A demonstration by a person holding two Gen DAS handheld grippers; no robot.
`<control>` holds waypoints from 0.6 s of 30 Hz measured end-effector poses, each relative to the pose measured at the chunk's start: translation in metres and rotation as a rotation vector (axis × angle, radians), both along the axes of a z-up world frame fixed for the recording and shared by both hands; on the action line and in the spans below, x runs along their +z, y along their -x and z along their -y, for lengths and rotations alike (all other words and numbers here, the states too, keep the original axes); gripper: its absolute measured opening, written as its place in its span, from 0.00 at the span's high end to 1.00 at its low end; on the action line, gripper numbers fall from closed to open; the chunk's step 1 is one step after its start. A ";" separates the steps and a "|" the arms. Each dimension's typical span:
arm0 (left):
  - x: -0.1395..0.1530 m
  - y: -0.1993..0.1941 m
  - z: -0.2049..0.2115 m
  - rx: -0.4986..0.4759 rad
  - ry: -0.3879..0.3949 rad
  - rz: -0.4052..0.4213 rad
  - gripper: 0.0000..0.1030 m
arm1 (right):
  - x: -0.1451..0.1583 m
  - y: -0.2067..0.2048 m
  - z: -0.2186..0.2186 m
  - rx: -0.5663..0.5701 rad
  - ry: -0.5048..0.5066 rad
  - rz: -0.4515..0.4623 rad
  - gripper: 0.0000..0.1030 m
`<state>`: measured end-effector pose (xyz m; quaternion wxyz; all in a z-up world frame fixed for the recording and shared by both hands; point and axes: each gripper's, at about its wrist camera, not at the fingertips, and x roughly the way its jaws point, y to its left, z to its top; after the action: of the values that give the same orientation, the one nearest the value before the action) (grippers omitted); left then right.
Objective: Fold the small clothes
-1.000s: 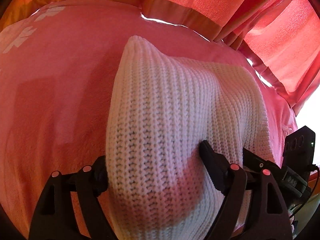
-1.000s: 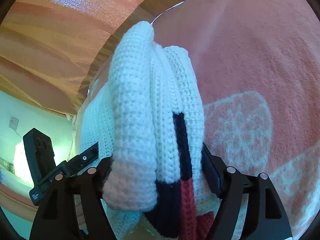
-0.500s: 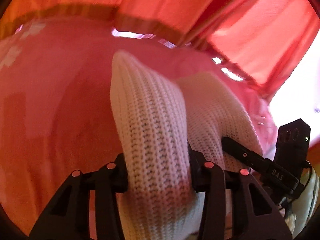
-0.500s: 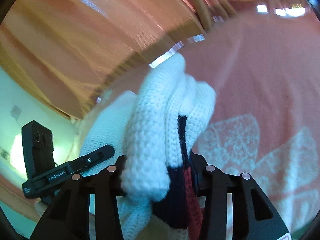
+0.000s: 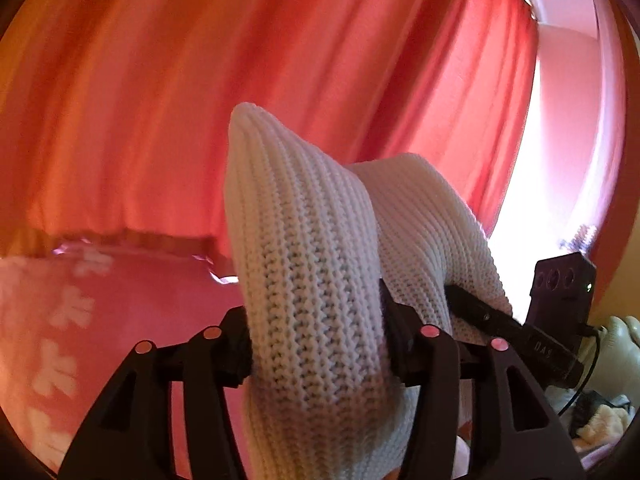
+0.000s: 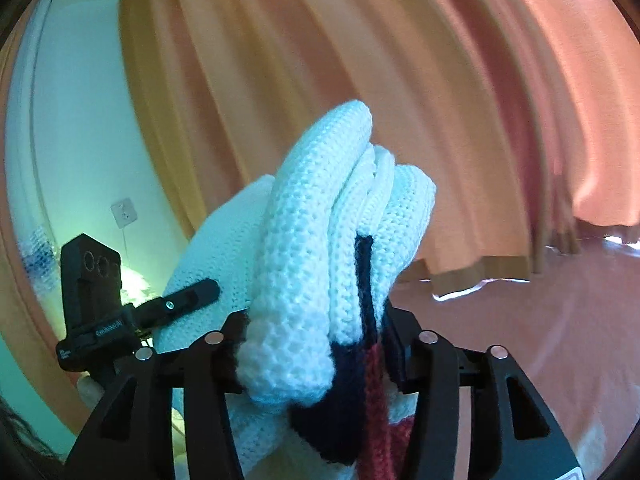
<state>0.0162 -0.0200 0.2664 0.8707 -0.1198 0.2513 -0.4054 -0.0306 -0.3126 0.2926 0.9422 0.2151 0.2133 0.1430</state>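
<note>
A white knitted sweater (image 5: 308, 264) with navy and red stripes (image 6: 372, 380) is lifted off the bed, held by both grippers. My left gripper (image 5: 316, 344) is shut on a thick white fold of it. My right gripper (image 6: 316, 348) is shut on a bunched edge of the sweater (image 6: 316, 240) where the stripes show. The right gripper also shows in the left wrist view (image 5: 516, 328), and the left gripper shows in the right wrist view (image 6: 160, 308); each sits close against the knit.
Orange-red curtains (image 5: 280, 80) fill the background in both views. A pink bed cover with white patterns (image 5: 64, 320) lies low at the left. A bright window gap (image 5: 532, 200) is at the right. A wall with a socket (image 6: 124, 212) is at the left.
Both grippers have risen and tilted upward with the sweater. The bed cover has dropped low in both views and the curtains now fill them. Both grips have stayed shut.
</note>
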 end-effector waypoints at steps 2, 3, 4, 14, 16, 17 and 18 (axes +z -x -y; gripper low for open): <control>-0.025 -0.032 -0.011 0.086 -0.031 -0.023 0.42 | -0.032 -0.039 -0.007 0.022 -0.012 -0.051 0.41; -0.039 -0.043 -0.013 0.113 -0.055 -0.040 0.29 | -0.048 -0.053 -0.009 0.030 -0.011 -0.081 0.40; -0.061 -0.057 -0.016 0.156 -0.095 -0.067 0.18 | -0.073 -0.072 -0.011 0.021 0.013 -0.130 0.36; -0.214 -0.116 -0.046 0.343 -0.192 -0.373 0.30 | -0.186 -0.107 -0.032 0.035 0.161 -0.406 0.62; -0.203 -0.107 -0.036 0.315 -0.183 -0.322 0.29 | -0.182 -0.111 -0.047 0.066 0.200 -0.380 0.67; -0.203 -0.103 -0.027 0.297 -0.194 -0.328 0.29 | -0.186 -0.115 -0.056 0.076 0.237 -0.379 0.68; -0.209 -0.104 -0.018 0.286 -0.219 -0.342 0.26 | -0.195 -0.120 -0.059 0.073 0.265 -0.401 0.68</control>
<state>0.1207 -0.0022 0.0571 0.8718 -0.1260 0.4180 -0.2221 0.0896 -0.2538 0.0977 0.8952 0.1060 0.4206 0.1021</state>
